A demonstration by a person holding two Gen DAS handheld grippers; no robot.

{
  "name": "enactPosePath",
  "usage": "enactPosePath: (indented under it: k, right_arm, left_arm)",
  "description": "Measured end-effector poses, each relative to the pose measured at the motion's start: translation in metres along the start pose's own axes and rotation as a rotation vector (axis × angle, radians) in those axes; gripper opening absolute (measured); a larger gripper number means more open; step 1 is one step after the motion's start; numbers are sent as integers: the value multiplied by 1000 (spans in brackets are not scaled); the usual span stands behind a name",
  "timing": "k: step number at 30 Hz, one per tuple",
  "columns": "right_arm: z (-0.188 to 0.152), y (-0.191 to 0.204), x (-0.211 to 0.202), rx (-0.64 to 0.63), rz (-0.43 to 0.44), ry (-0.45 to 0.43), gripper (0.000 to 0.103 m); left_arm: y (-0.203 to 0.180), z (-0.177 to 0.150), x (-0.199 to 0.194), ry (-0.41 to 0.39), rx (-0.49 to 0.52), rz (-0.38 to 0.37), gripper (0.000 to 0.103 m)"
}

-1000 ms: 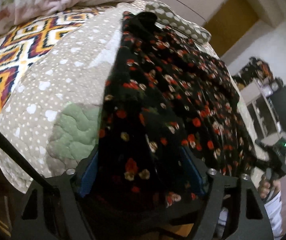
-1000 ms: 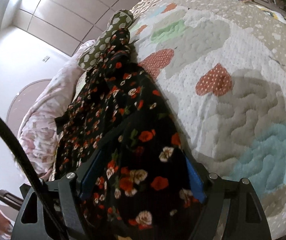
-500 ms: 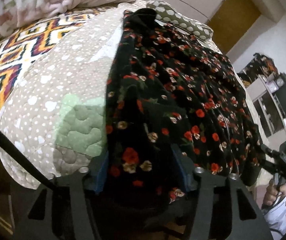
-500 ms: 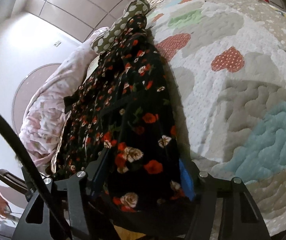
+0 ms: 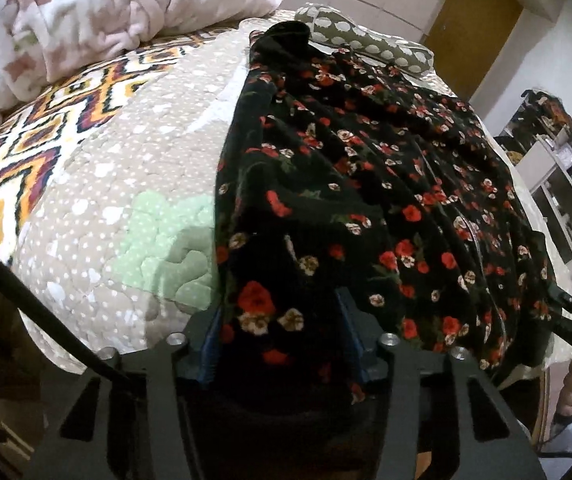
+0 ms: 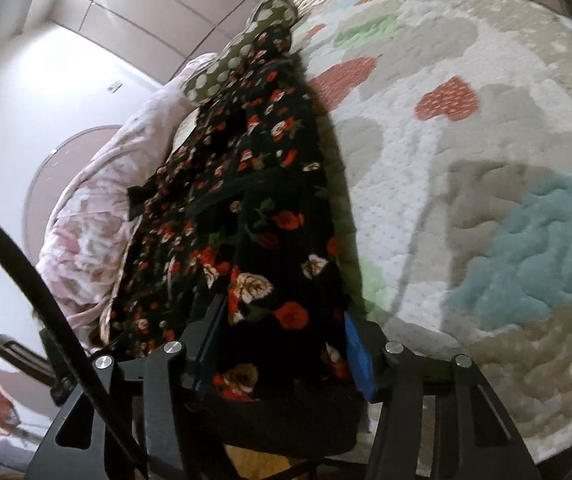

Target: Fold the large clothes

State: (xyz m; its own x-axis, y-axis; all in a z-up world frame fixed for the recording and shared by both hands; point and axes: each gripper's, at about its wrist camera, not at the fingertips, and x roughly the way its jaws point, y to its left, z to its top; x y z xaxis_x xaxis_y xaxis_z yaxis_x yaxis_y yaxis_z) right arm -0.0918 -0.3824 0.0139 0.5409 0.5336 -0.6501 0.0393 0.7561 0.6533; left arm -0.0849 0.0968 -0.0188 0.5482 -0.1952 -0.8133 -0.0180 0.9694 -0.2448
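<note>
The left tongs [image 5: 282, 344] still pinch the near hem of the black floral dress [image 5: 365, 184], which now lies flatter and wider across the quilted bed [image 5: 98, 200]; the right tongs [image 6: 282, 352] keep pinching its other corner.

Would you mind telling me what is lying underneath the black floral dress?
The black floral dress lies on a beige patchwork quilt with heart patches, which shows on both sides. At its far end sits a polka-dot pillow. Whatever is directly beneath the fabric is hidden.

quilt [image 5: 98, 216], pink blanket [image 5: 98, 20], polka-dot pillow [image 5: 369, 46], wooden door [image 5: 473, 32].
</note>
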Motion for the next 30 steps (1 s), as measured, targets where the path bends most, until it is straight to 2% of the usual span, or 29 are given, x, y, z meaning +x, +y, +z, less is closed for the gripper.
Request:
enactPosePath:
  k: [4,7,10,13,16,19,23,25,26,27,28,29,30]
  right_arm:
    - [-2,-6,-16,22,-61,-71,66]
    - [0,-22,-22,79,-31,-97,68]
    - [1,-39,-20,154,60,-101,69]
    - [3,-43,-18,171,108,-102,72]
    - [4,-40,-14,169,132,-89,73]
    - [4,-30,-4,144,176,-38,74]
    - [1,-3,15,69,182,20,74]
    - [-2,4,20,43,165,24,72]
    - [-4,9,21,20,136,18,69]
    - [-4,10,22,11,120,15,66]
    - [-4,11,22,7,109,16,54]
    - [-4,11,23,11,99,20,33]
    - [-3,10,23,21,89,25,20]
  left_arm:
    - [-2,2,0,19,30,-5,52]
    - [8,4,-2,31,4,-56,44]
    - [32,8,-3,45,-102,-197,44]
    - [59,10,4,77,-220,-357,47]
    - [71,9,8,87,-294,-441,48]
    - [64,7,7,87,-273,-460,48]
    - [45,5,6,112,-196,-481,48]
    - [33,3,10,135,-151,-406,46]
    - [29,2,11,141,-135,-360,33]
    - [24,2,13,144,-117,-280,24]
    - [23,3,12,147,-116,-257,21]
    - [23,5,9,145,-134,-249,18]
    - [25,7,5,136,-150,-233,17]
